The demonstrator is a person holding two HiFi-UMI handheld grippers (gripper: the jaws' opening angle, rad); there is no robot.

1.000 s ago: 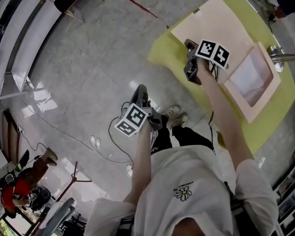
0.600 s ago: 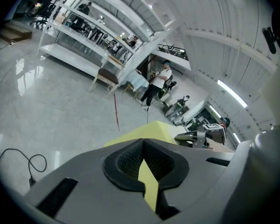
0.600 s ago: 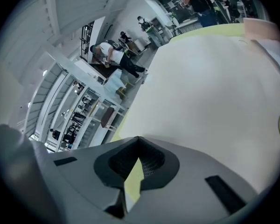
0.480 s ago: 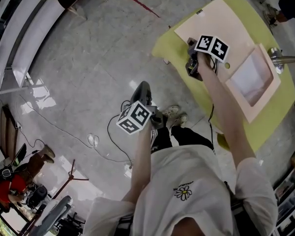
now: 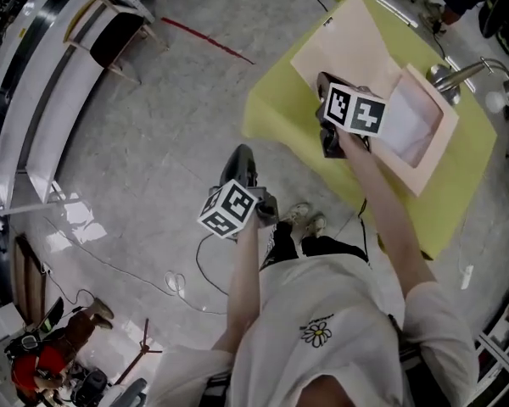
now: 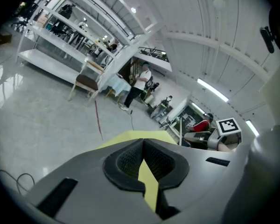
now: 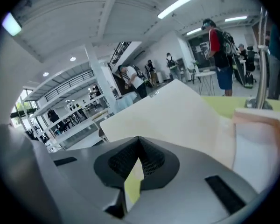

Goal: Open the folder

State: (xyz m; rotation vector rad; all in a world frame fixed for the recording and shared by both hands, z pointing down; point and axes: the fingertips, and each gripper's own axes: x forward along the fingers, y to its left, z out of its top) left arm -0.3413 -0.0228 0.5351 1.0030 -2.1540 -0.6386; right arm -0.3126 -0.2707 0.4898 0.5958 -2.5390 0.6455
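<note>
Head view looks steeply down on me, with my right gripper [image 5: 326,87] over the yellow rectangular table [image 5: 280,108] and my left gripper [image 5: 243,158] out over the grey polished floor [image 5: 153,142], to the left of the table's near corner. The pale cream card folder [image 5: 356,45] lies on the table, and I judge that it is already spread open. One flat cover lies far and to the left, and the pink-edged half with the white sheet [image 5: 403,125] lies to the right of my right gripper. So its long axis runs slanting across the table, from far left to near right.

Both pairs of jaws are closed, with the pads meeting at the tips, and they grip nothing. In the left gripper view I see only a strip of yellow table through the small gap under the tips. In the right gripper view the cream cover fills the space straight ahead of the jaws, and the white sheet is to the right of it.

My right hand is the nearer one: it hangs above the middle of the folder, while the left is well apart from it. If any cover needs pushing flatter, I think that the right one should do it.
</note>
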